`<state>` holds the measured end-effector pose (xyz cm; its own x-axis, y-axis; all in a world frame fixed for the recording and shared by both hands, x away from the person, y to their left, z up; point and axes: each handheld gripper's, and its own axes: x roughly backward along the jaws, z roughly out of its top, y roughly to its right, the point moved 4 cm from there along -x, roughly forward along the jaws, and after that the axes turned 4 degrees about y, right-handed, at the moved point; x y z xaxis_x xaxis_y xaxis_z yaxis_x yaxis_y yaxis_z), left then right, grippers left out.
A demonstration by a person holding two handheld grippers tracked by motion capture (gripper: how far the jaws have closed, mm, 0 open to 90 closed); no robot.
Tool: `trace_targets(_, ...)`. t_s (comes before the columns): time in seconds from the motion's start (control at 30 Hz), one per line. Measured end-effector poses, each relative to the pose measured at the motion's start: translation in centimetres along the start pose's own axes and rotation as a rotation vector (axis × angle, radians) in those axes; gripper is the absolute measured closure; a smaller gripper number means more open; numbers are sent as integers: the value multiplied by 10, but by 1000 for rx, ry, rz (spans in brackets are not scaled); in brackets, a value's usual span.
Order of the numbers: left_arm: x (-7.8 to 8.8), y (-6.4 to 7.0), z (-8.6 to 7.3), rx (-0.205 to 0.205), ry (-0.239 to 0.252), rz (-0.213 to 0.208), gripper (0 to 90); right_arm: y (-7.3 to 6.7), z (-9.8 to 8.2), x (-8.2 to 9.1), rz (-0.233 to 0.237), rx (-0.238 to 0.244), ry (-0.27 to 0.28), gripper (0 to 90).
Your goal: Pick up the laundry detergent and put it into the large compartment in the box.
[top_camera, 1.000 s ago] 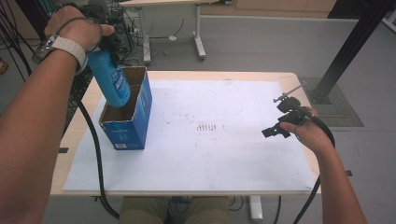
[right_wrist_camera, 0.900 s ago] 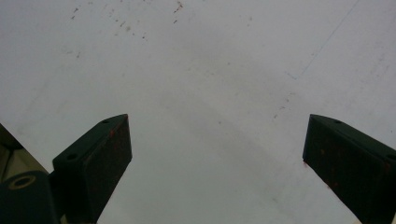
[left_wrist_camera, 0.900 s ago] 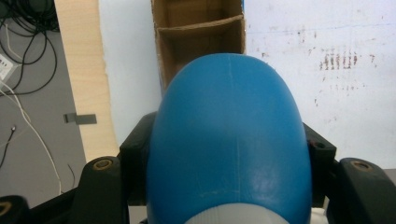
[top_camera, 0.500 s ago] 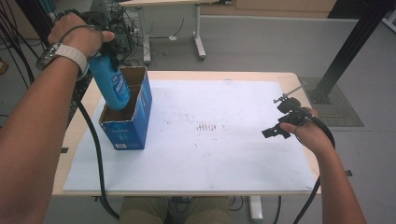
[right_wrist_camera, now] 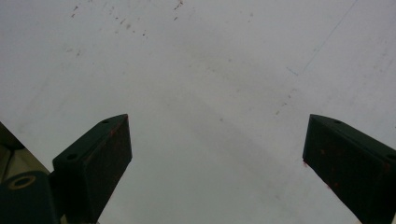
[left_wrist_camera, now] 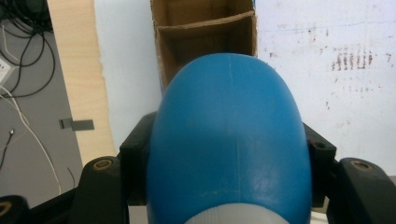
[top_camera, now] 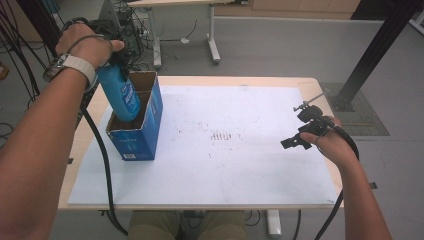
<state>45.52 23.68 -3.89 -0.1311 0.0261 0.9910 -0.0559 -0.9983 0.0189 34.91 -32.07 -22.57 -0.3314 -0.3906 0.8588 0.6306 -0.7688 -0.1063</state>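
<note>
Floor: grey floor (top_camera: pixel 280 45), smooth, evenly lit, no hard shadows.
Worktop: light wooden worktop (top_camera: pixel 240 80) covered by a white sheet (top_camera: pixel 240 165) with faint reddish-brown marks near its middle.
Second table: a second table (top_camera: pixel 212 35) with white legs stands beyond the worktop.
Cabling: black cables (top_camera: pixel 20 55) hang and coil at the far left.
Frame: a black post (top_camera: pixel 372 55) rises at the right, its foot beside a dark grid mat (top_camera: pixel 362 117).

Bottle (top_camera: pixel 120 95) partly in box (top_camera: pixel 145 132)
</note>
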Motion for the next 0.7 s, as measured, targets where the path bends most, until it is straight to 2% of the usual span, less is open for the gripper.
trace_targets(0.2, -9, -2, 0, 2, -7, -10, 383, 1, -1, 0, 0, -2, 1, 80)
trace_targets(0.7, -21, -1, -1, -10, 2, 7, 383, 1, -3, -1, 1, -5, -2, 80)
